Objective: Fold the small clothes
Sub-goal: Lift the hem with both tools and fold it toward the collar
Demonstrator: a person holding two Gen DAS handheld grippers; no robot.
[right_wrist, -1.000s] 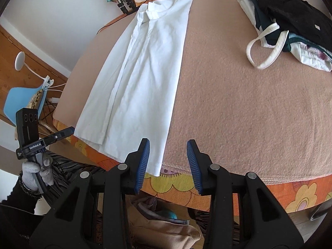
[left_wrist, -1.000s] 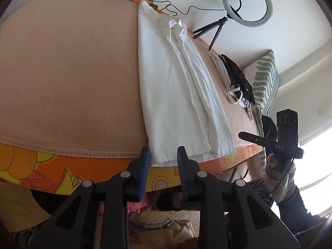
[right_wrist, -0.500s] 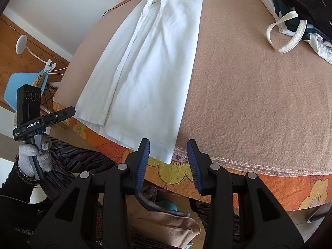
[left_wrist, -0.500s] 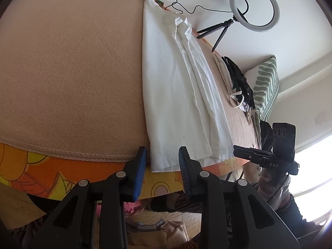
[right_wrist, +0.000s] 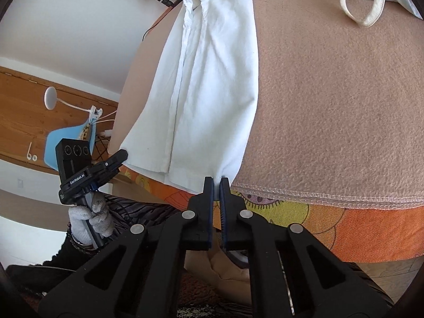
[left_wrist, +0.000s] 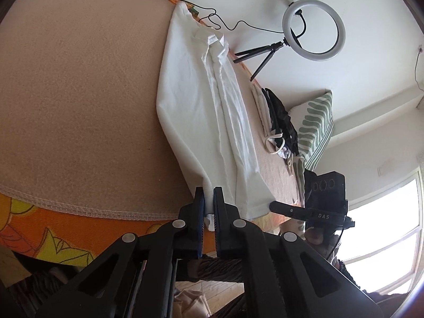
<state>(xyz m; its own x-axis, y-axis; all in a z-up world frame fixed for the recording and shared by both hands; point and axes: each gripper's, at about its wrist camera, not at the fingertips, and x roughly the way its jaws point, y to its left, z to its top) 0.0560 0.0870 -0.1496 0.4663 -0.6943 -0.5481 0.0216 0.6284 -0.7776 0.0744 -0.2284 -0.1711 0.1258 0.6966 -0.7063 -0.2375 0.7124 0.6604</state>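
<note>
A white collared shirt [left_wrist: 206, 111] lies lengthwise on the tan blanket [left_wrist: 79, 92], folded narrow, collar at the far end. My left gripper [left_wrist: 208, 198] is shut on the shirt's near hem corner at the table's front edge. In the right wrist view the same shirt [right_wrist: 212, 84] runs away from me, and my right gripper [right_wrist: 216, 185] is shut on its other hem corner. Each gripper shows in the other's view: the right one [left_wrist: 281, 208] and the left one [right_wrist: 116, 159], both at the hem.
A pile of dark and white clothes [left_wrist: 278, 122] with a cream strap [right_wrist: 363, 5] lies on the blanket beyond the shirt. A ring light [left_wrist: 314, 30] on a tripod stands at the far edge. An orange flowered cloth [right_wrist: 318, 222] hangs over the front edge.
Both grippers moved in to the shirt's near hem and closed on its two corners. They were open and short of the hem before.
</note>
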